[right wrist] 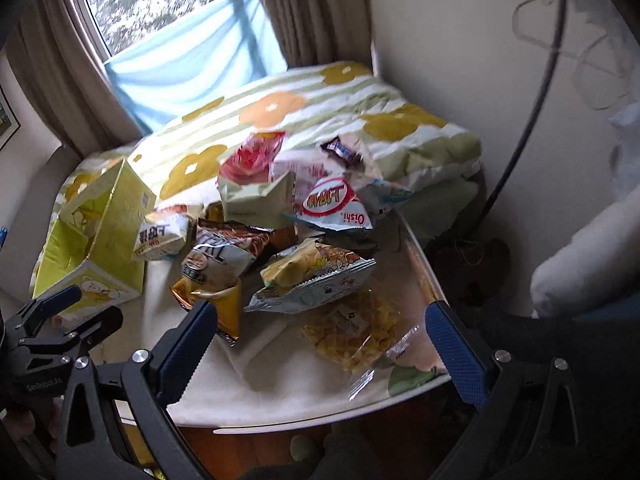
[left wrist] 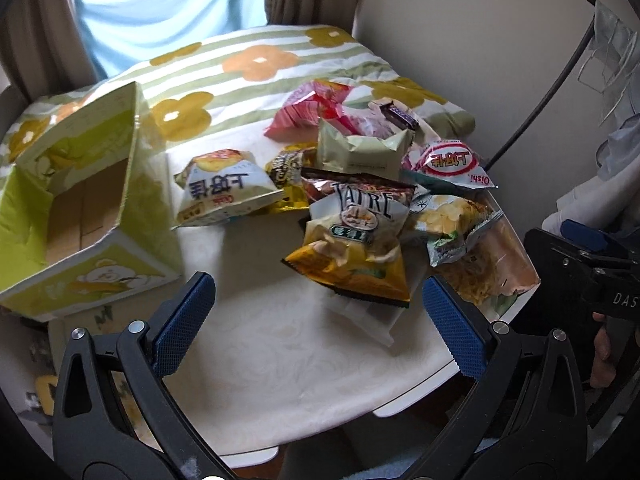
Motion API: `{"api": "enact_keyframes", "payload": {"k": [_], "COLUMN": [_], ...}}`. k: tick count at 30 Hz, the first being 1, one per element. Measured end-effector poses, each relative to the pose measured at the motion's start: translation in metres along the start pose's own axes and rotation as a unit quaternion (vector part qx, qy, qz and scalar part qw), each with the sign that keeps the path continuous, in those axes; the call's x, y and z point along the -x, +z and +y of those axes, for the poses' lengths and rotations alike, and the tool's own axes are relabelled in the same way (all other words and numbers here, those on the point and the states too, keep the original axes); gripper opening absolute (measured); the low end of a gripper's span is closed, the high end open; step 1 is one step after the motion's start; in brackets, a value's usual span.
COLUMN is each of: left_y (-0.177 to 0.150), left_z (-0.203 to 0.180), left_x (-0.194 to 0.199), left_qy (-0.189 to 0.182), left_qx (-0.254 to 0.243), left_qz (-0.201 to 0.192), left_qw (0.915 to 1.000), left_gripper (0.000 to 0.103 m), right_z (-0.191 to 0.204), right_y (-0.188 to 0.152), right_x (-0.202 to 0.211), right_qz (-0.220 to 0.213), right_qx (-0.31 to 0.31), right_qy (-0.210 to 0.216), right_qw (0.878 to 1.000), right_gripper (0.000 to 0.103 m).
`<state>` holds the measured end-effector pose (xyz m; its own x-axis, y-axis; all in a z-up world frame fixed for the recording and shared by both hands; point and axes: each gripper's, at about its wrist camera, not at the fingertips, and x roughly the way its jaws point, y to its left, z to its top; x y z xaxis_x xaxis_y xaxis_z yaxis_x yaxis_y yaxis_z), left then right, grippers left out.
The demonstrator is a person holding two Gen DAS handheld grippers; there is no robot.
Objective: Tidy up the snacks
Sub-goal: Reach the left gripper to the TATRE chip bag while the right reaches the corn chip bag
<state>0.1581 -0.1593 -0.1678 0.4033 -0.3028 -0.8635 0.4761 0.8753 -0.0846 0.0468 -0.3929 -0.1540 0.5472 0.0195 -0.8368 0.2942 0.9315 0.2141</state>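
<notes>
Snacks are lying heaped on the desk (left wrist: 280, 360), none boxed yet; task is sitting at pick-up stage. Nearest, the yellow chip bag (left wrist: 356, 248) is lying w/ long axis running toward the camera, top edge pointing away. Yellow-green box (left wrist: 92, 216) is standing open-topped just left of the pile. Left gripper (left wrist: 320, 320) and right gripper (right wrist: 320, 344) are hovering, jaws released, both empty. Next move, in my judgement: approx. a descent onto the chip bag.

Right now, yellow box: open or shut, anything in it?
Open and empty: the yellow box has its flaps up and bare cardboard floor showing; snacks are outside.
</notes>
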Motion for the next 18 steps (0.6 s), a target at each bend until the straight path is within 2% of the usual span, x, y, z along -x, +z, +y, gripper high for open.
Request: {"api": "enact_keyframes", "payload": {"k": [8,12,18], "left_y": [0.031,0.035,0.035], "left_z": [-0.025,-0.026,-0.023], "left_x": [-0.067,-0.092,-0.119], "left_qy": [0.012,0.015,0.006], "left_qx": [-0.026,-0.030,-0.034], "left_qz": [0.046,0.071,0.105], "left_qw": [0.9985,0.9969,0.9939], "left_gripper": [0.102,0.102,0.095], "right_z": [-0.010,-0.010,-0.010], "right_y": [0.031,0.037,0.040], "right_x": [-0.054,-0.078,-0.107], "right_qz": [0.062,0.098,0.136], "right_qx": [0.035,0.050,0.051], "right_qy": [0.040,0.056,0.065], "right_qw": [0.997,0.992,0.987], "right_gripper": [0.103,0.103,0.103]}}
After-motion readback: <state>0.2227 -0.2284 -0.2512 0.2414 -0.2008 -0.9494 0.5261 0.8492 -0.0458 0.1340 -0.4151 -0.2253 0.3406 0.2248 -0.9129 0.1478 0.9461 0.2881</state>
